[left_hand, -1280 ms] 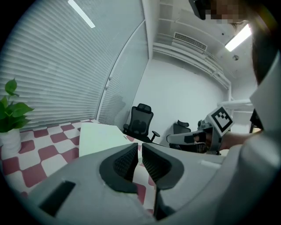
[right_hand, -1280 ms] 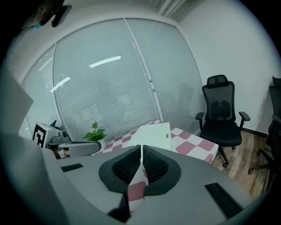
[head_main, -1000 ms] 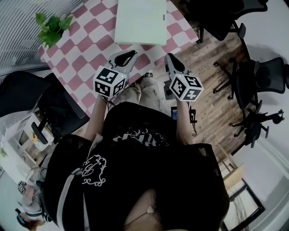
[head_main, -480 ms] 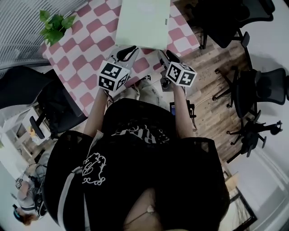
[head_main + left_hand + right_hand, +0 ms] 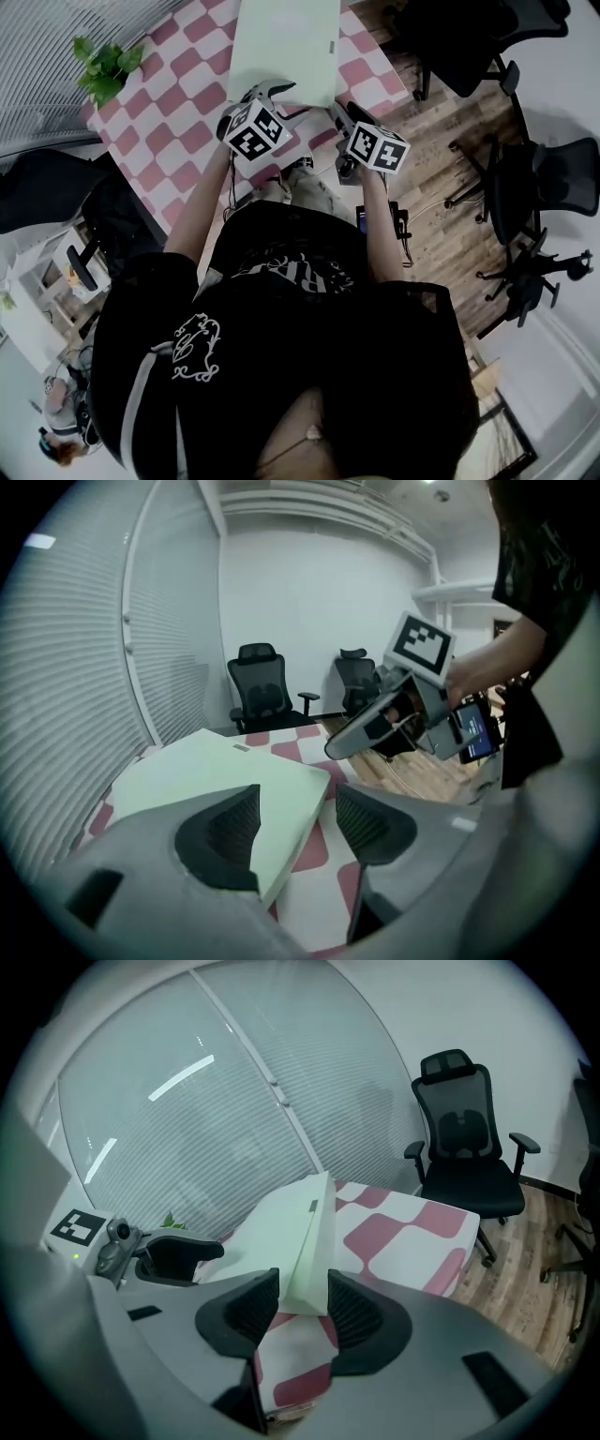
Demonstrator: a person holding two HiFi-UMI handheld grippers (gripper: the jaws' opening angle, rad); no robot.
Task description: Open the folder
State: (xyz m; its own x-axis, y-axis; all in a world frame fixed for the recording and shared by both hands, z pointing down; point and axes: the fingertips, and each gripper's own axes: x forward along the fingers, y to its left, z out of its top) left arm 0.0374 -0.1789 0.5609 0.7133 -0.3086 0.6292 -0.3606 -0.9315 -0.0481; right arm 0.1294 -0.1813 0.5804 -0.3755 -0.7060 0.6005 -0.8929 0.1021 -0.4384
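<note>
No wording legible: square black-and-white coded markers on the cube of the left gripper and the cube of the right gripper, both at the folder's near edge; a small tag by the folder's right edge, too small to read; white lettering on the person's black shirt, below the folder, too distorted to read.

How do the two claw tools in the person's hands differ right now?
The left gripper has the wider gap, its jaws opening; the right gripper holds its jaws closer together. The right gripper has a corner of the pale green folder between its jaws; the left gripper straddles the folder's near edge, one jaw above it. Both are open, pointing down at the folder.
</note>
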